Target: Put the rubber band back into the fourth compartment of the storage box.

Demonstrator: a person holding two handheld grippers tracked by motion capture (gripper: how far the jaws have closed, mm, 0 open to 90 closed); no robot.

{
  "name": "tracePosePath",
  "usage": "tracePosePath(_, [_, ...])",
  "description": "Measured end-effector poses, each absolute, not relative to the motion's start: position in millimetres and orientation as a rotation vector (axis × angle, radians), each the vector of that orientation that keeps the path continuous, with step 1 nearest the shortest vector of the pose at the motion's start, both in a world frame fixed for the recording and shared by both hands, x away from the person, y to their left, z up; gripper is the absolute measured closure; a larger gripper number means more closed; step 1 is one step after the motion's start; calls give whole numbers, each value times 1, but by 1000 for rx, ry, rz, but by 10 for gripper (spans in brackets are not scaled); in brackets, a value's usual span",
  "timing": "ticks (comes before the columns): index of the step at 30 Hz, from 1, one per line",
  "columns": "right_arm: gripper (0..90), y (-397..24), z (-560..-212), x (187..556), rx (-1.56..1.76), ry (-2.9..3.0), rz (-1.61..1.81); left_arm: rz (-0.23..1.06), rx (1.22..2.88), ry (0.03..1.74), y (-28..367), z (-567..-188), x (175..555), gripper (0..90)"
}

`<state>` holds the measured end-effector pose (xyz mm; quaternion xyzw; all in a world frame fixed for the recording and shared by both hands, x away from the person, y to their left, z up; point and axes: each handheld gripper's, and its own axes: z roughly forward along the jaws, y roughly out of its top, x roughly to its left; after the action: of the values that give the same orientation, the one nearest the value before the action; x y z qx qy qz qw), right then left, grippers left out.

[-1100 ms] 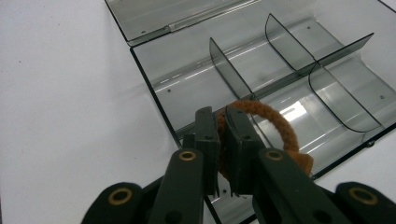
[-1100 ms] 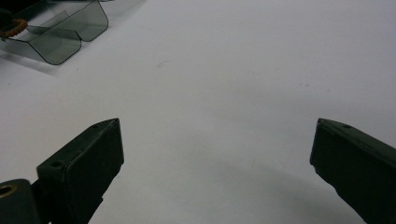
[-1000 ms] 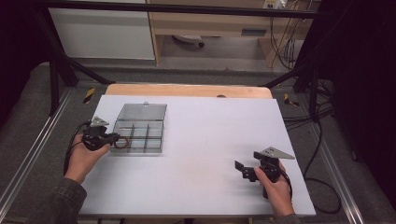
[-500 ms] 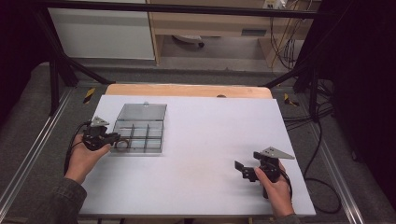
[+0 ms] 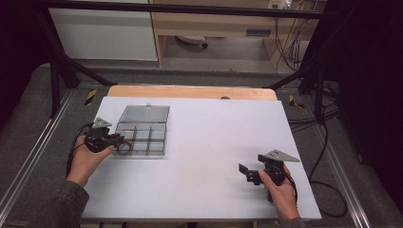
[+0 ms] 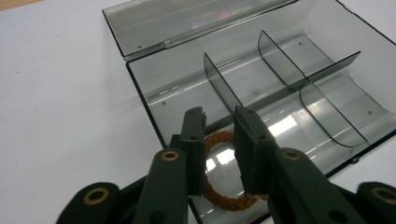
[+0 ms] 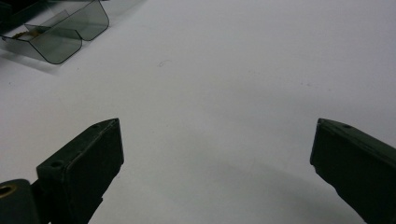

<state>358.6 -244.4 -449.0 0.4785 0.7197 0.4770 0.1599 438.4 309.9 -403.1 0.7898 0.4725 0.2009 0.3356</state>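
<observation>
**Left gripper easing off the braided ring in the box; right gripper parked**

My left gripper (image 6: 219, 154) sits over the near-left corner of the smoke-grey, transparent plastic organiser box (image 6: 261, 79), which lies open on the white table top (image 5: 214, 142) with its lid (image 6: 187, 23) folded flat to the far side. In the left gripper view the orange-brown braided cord ring (image 6: 224, 198) lies flat on the box floor, in the compartment at the corner nearest me, just in front of the long divider (image 6: 289, 86). My two black jaws straddle the near arc of the ring. They have just been opening; there is a narrow gap between them, the ring passes under that gap, and I cannot make out either pad pressing on it. I read the ring as resting on the box floor, not gripped.

In the high view the same ring (image 5: 125, 147) shows as a dark circle at the box's left end, just beside my left gripper (image 5: 115, 141).

My right gripper (image 5: 247, 173) is well apart from the box, low over bare table near the right front edge. Its jaws stand wide apart with nothing between them.
</observation>
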Motion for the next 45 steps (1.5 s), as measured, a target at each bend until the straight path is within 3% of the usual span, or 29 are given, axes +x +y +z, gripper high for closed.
tracePosePath(4, [30,-244,-449,359,1364,2058,1363,515,2016,1249,309,-402,439,646])
tracePosePath(12, [30,-244,-449,359,1364,2058,1362,484,1926,1269,307,-401,442,315])
tracePosePath(18, [29,-244,-449,358,1367,2056,1361,502,1854,1282,306,-398,443,157])
tracePosePath(33, [25,-246,-448,358,1353,2050,1367,503,1747,1295,299,-394,443,114])
tracePosePath(45, [24,-246,-447,357,1338,2046,1381,474,1769,1235,276,-394,438,94])
